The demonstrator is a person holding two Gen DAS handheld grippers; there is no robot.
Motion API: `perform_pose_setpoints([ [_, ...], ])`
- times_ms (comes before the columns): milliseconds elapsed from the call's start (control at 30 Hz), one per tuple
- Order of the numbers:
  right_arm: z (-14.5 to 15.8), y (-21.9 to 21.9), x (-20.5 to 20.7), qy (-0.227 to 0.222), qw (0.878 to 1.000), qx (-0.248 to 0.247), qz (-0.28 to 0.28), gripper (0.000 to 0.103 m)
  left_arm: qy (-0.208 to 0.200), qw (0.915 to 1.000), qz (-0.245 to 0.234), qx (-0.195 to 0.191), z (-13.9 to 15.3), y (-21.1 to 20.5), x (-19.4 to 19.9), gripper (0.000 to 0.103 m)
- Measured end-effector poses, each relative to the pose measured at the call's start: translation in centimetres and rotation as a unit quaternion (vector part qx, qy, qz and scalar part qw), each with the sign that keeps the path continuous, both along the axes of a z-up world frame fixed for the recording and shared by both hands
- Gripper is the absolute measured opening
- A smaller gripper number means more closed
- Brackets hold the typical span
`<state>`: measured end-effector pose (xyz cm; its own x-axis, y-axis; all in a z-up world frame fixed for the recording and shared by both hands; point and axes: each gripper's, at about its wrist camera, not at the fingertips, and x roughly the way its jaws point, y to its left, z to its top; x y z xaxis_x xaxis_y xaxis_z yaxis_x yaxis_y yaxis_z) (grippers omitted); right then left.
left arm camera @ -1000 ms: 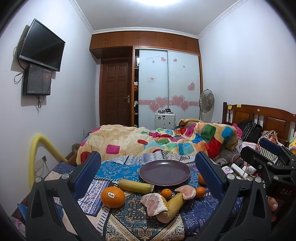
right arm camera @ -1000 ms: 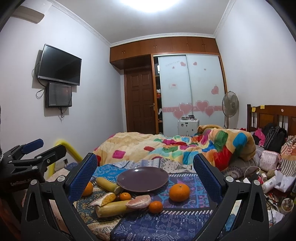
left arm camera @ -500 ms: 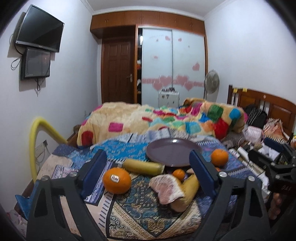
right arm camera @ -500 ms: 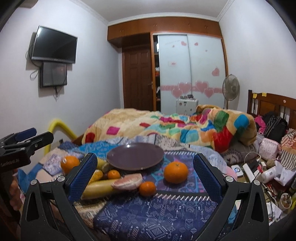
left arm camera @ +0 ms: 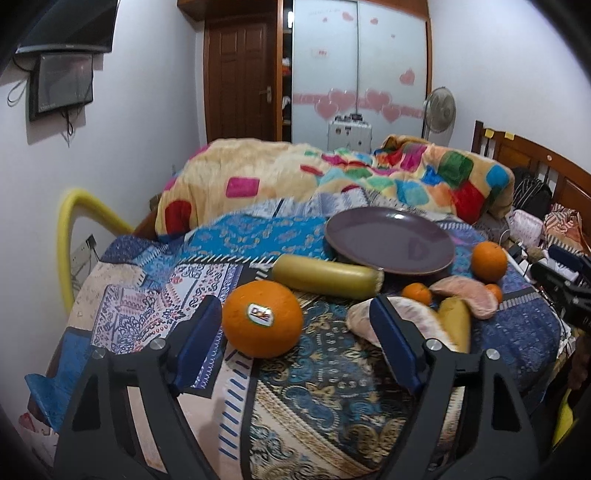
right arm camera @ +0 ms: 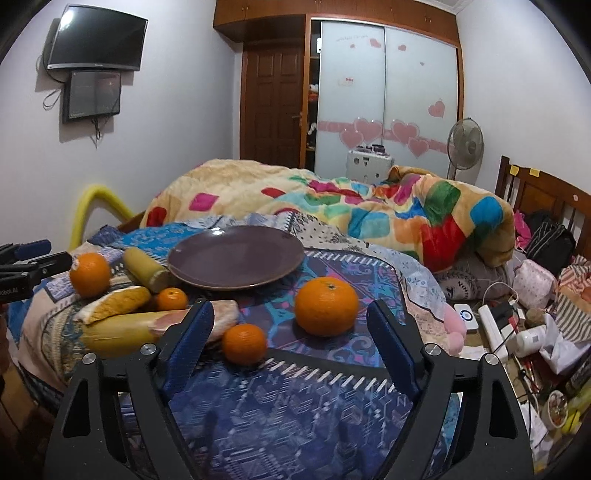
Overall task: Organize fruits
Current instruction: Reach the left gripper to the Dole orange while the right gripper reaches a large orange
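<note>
Two tools over fruit on the bed
Left tool and right tool, both closing, gape empty; purple plate bare.

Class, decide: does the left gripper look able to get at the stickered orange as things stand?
Probably yes. The left gripper has open jaws, which have just been closing, and the stickered orange lies bare right ahead with nothing between them.

TV cut off top | bedside clutter too small

Place: home bedroom
Evidence: bed w/ colourful blanket, wooden headboard, sliding wardrobe, wall TV, standing fan
</note>
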<state>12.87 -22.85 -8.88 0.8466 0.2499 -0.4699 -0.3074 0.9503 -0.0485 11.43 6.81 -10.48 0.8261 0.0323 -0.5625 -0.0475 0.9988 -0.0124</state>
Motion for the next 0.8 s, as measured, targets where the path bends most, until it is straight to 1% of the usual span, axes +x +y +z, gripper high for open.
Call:
perform_pose_setpoints([
  [267, -0.7, -0.6, 4.2, 0.039, 0.999, -0.020, -0.001, 0.083, 0.038, 0.9992, 0.000, 0.015, -1.0, 1.8, 2.6, 0.083],
  [533, -2.1, -1.1, 7.4, 0.095, 0.995, -0.026, 0.005, 0.083, 0.078, 0.9968, -0.011, -0.012, -2.7, 2.9, 5.1, 0.083],
  [633, -2.5, -1.1, 8.3, 0.106, 0.994, -0.031, 0.005, 0.083, 0.089, 0.9959, -0.010, -0.012, -3.3, 3.1, 5.9, 0.083],
  [800, -2.7, -1.0, 9.7, 0.137, 0.990, -0.026, 0.019, 0.083, 0.100, 0.9948, -0.012, -0.016, -4.0, 3.3, 6.6, 0.082],
])
